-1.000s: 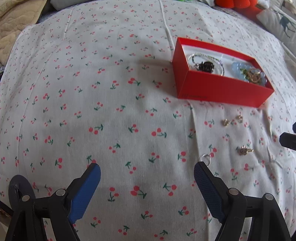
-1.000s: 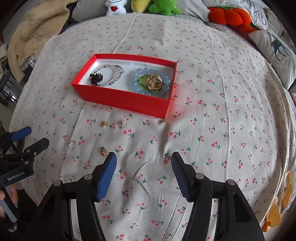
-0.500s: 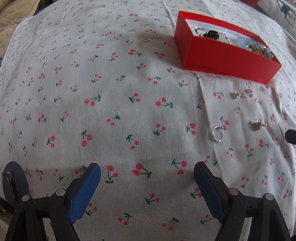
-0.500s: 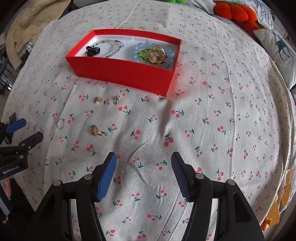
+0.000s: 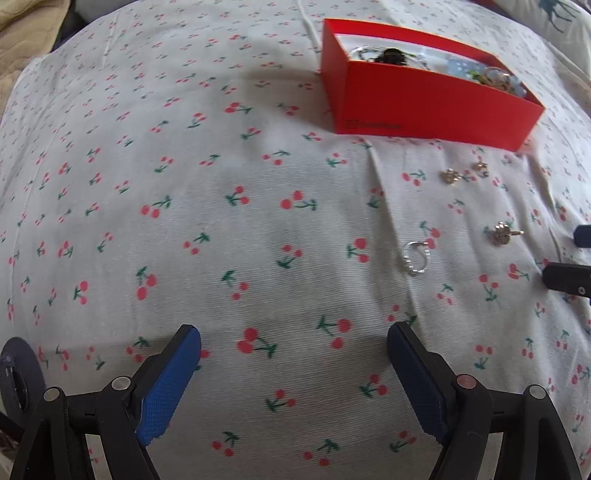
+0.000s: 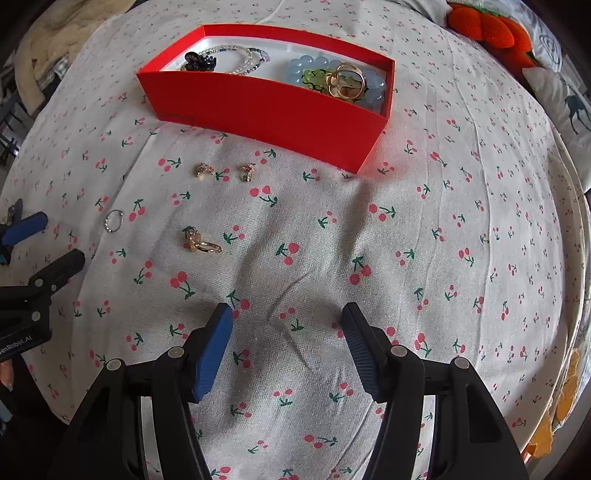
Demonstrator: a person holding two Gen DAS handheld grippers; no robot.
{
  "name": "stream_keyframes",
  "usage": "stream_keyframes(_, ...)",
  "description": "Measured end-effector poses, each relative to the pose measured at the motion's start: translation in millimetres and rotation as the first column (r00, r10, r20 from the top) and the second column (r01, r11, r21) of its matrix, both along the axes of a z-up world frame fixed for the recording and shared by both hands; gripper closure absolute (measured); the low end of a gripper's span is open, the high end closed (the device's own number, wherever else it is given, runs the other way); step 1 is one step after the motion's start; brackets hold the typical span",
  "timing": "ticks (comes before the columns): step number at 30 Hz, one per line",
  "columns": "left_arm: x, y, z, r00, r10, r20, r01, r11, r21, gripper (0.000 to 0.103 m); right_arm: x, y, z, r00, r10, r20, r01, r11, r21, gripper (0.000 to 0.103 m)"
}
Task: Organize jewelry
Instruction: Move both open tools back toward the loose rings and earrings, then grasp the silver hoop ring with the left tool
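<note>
A red box [image 6: 266,107] [image 5: 424,107] on the cherry-print bedsheet holds bead bracelets, a black clip and gold rings. On the sheet in front of it lie a silver ring [image 6: 113,220] [image 5: 417,257], a gold ring [image 6: 199,243] [image 5: 504,232] and two small gold earrings [image 6: 204,170] [image 6: 246,171] [image 5: 451,176] [image 5: 482,168]. My left gripper [image 5: 293,343] is open and empty, the silver ring ahead and to its right. My right gripper [image 6: 287,319] is open and empty, the gold ring ahead and to its left.
The bed's cherry-print sheet [image 6: 406,240] fills both views. An orange plush [image 6: 491,29] and a deer-print pillow [image 6: 569,103] lie at the far right. A beige blanket [image 5: 22,37] lies at the far left. The left gripper shows at the left edge of the right wrist view [image 6: 33,258].
Both grippers have moved down and closer to the sheet. The jewelry and box look larger and nearer. Both stay open.
</note>
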State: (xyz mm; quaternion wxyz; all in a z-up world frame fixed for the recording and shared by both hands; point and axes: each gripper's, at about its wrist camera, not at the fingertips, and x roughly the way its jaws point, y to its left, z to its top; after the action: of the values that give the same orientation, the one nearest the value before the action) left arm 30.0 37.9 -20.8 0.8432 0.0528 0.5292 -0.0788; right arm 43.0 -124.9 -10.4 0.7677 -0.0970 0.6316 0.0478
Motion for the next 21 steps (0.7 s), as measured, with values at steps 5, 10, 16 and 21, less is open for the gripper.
stream_keyframes(5,-0.3,-15.6,-0.4,0.996,-0.089,0.022,0.090,0.996,-0.029,0.030,5.6,-4.8,-1.5,1.000,-0.020,-0.013,0.020,1.000,0.024,0.039)
stream_keyframes(10,2.0,-31.0,-0.5,0.984,-0.169,0.051,0.171,0.984,-0.041,0.042,9.4,-8.6,-2.4,1.000,-0.022,-0.014,0.023,0.999,0.026,0.039)
stream_keyframes(16,6.6,-39.3,-1.3,0.973,-0.215,0.082,0.219,0.975,-0.044,0.051,10.5,-8.5,-1.8,0.999,-0.028,-0.015,0.028,0.999,0.030,0.039)
stream_keyframes(21,10.2,-46.5,-1.5,0.969,-0.233,0.087,0.237,0.971,-0.033,0.063,8.4,-19.0,-0.9,0.999,-0.030,-0.015,0.031,0.999,0.033,0.039)
